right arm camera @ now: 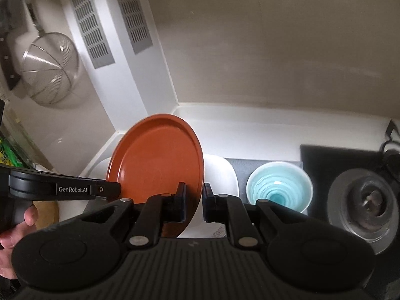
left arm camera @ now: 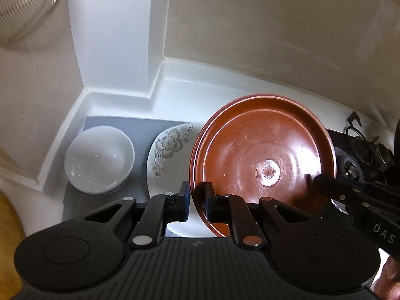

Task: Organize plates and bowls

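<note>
The left tongs (left arm camera: 196, 201) were clamped on the near-left rim of the brown plate (left arm camera: 265, 160), one pad outside the rim and one inside. The right tongs (right arm camera: 193, 200) pinched the same brown plate (right arm camera: 157, 160) at its opposite edge, so the plate hung tilted between the two tools, lifted above the worktop (left arm camera: 175, 87). A hand (right arm camera: 17, 227) gripped the handle of the left tool.

Directly under the plate, just beyond both sets of tongs, lay a white flowered plate (left arm camera: 167, 150) on a grey mat (left arm camera: 140, 130). Left of the left tongs sat a white bowl (left arm camera: 98, 160) on that mat, near the flowered plate. Right of the right tongs stood a pale blue bowl (right arm camera: 280, 187), with a dark stove burner (right arm camera: 367, 202) farther right. A wire strainer (right arm camera: 52, 67) hung on the wall up and to the left.
</note>
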A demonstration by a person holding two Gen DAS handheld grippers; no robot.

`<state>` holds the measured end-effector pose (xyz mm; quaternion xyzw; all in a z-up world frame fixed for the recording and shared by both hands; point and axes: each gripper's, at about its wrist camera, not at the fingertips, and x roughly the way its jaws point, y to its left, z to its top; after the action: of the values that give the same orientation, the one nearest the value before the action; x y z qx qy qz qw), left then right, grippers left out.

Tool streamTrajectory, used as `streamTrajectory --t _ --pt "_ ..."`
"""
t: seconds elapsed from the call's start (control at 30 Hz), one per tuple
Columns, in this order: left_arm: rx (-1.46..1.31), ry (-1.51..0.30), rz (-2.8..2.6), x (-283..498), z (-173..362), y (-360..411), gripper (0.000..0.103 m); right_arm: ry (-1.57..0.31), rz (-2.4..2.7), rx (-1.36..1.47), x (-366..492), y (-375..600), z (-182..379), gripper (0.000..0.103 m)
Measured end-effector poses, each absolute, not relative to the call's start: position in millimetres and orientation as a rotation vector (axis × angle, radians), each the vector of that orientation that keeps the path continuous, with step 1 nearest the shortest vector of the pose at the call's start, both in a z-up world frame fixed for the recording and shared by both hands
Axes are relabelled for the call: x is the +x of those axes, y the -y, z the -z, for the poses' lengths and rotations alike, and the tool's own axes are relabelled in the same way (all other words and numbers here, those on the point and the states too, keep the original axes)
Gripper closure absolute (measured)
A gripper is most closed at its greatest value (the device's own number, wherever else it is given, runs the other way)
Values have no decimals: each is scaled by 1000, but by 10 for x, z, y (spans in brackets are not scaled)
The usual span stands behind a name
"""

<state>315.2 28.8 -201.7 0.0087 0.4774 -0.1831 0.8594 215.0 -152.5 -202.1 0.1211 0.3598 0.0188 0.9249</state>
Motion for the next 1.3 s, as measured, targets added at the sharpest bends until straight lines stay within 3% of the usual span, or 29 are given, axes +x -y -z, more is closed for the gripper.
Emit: streamTrajectory --t 0.57,1.03,1.1,1.2,1.3 --pt "-41 -1143 264 3716 2970 -116 90 -885 63 260 2839 1562 2897 89" --pt "-59 -1133 247 3691 3012 -148 90 -912 70 285 2844 1588 3084 89" --pt "-53 -1119 246 3653 2961 -165 89 -914 76 290 2823 1610 3089 84" --pt "-49 -1099 242 3600 2877 -224 88 -906 84 319 2758 1664 3092 67" --pt "-66 -1077 226 3552 2794 -378 83 -879 91 366 2647 1731 3077 66"
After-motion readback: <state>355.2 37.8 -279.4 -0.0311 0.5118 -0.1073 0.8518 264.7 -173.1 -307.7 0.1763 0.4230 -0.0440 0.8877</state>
